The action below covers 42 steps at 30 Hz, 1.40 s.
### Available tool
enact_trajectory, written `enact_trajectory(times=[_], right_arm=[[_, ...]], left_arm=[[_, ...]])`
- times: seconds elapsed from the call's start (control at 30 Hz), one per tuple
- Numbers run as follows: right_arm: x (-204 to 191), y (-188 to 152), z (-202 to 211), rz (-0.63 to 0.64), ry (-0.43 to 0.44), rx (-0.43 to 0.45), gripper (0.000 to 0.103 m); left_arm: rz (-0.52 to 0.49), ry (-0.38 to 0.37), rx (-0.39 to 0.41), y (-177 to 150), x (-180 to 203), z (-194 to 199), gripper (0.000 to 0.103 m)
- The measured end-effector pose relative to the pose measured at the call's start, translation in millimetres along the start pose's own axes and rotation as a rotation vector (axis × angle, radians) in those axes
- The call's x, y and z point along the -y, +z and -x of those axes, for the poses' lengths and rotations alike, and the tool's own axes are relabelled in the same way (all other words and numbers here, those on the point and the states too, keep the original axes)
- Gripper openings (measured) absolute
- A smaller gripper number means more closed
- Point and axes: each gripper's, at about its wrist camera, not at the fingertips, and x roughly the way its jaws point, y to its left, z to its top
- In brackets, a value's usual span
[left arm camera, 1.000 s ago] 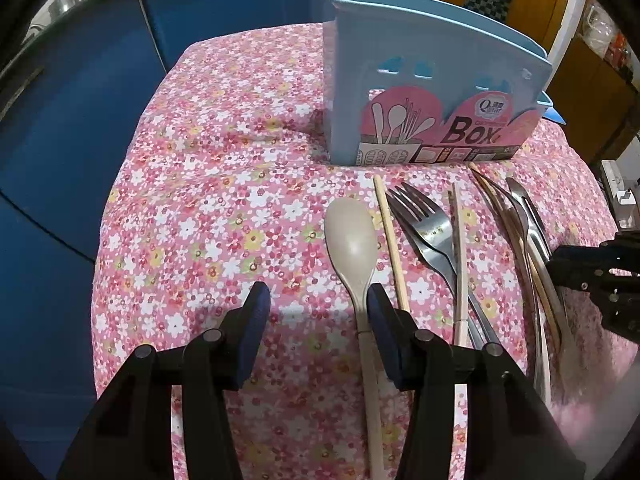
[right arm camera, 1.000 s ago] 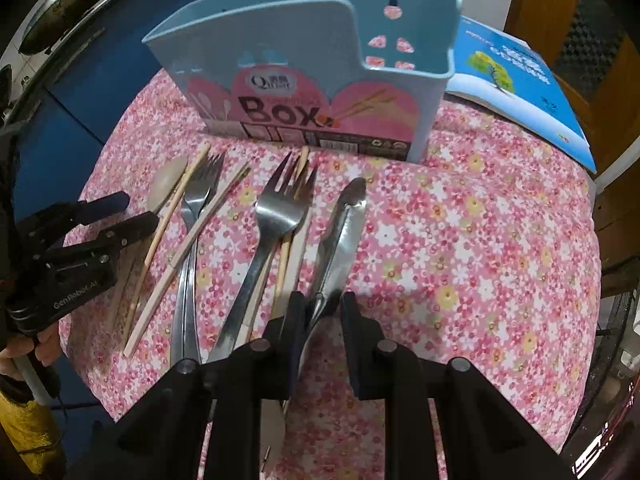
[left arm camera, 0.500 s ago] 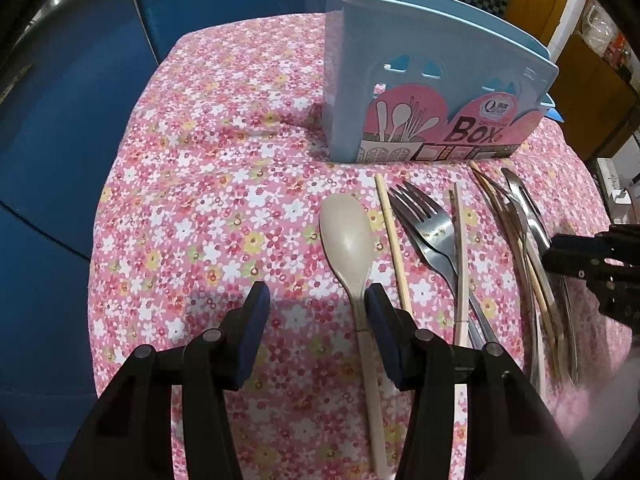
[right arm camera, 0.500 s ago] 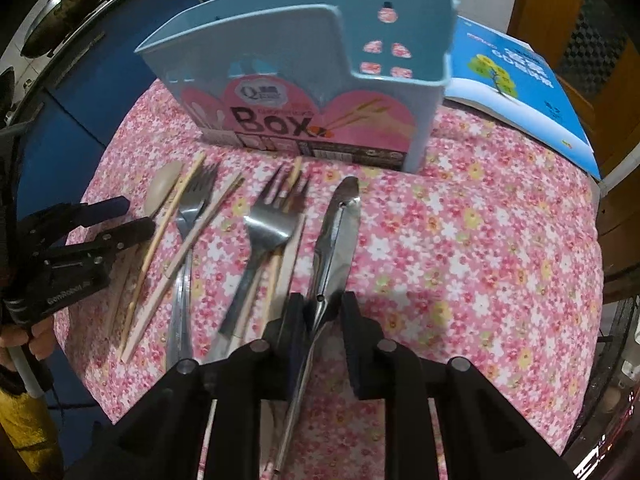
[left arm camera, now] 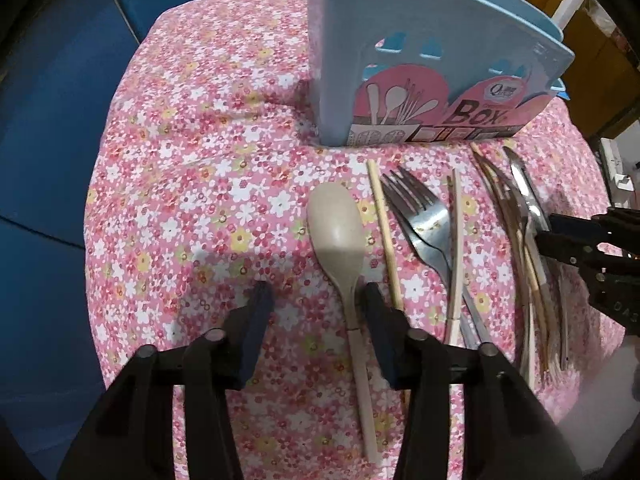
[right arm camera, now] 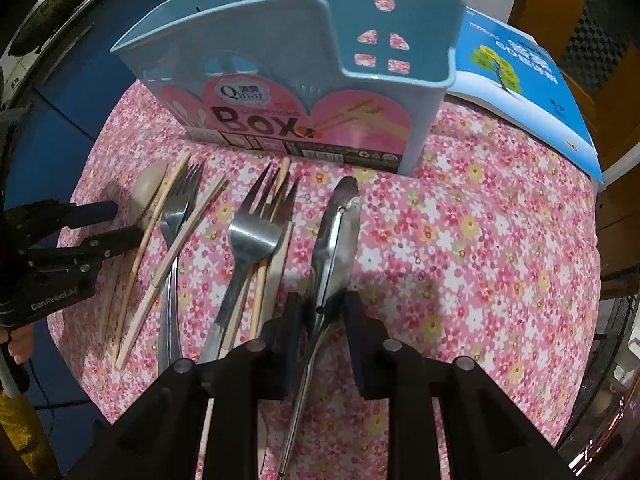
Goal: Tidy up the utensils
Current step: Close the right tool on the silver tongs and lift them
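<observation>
A light blue utensil box (left arm camera: 432, 56) (right arm camera: 296, 80) stands at the back of the flowered table. In front of it lie a beige spoon (left arm camera: 340, 236), wooden chopsticks (left arm camera: 384, 232), forks (left arm camera: 424, 220) (right arm camera: 252, 236) and a steel spoon (right arm camera: 336, 240). My left gripper (left arm camera: 316, 300) is open, low over the cloth, with the beige spoon's neck between its fingers. My right gripper (right arm camera: 320, 308) is shut on the steel spoon and holds it tilted above the cloth.
A blue book (right arm camera: 524, 80) lies at the table's back right corner. Blue cabinet fronts (left arm camera: 48, 120) stand to the left beyond the table edge. Wooden doors (left arm camera: 596, 64) stand at the right.
My right gripper has lifted the steel spoon off the other utensils and raised it. My left gripper has moved forward so the beige spoon's neck sits between its fingers.
</observation>
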Motion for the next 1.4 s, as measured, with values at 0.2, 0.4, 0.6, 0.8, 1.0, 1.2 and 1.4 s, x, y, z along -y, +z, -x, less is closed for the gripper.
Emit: enact_trajectory(times=[0.2,0.4,0.6,0.8,1.0,1.2,1.4], right_arm=[[-4,-5,2,0.007,-0.009,0.035,0.022],[-1,-16,16,-0.002,0.022,0.094,0.02],[1,-33,47,-0.004,0.048,0.226,0.02],[-1,-52,78,0.018,0.04,0.41,0.02],[-11,-56,103,0.027,0.016,0.592,0.02],[-14,-51,124,0.032,0.016,0.731,0.02],[-13,-39,135,0.04,0.024,0.795,0.02]], left_arm=[[0.008,-0.045,0.049,-8,0,7,0.008],[0.02,-0.104,0.111,-23,-1,21,0.007],[0.013,-0.145,0.283,-46,-4,57,0.006],[0.025,-0.176,0.454,-70,-12,87,0.006],[0.056,-0.189,0.568,-62,-10,106,0.004],[0.075,-0.194,0.652,-51,-15,126,0.0],[0.076,-0.2,0.675,-36,-19,137,0.0]])
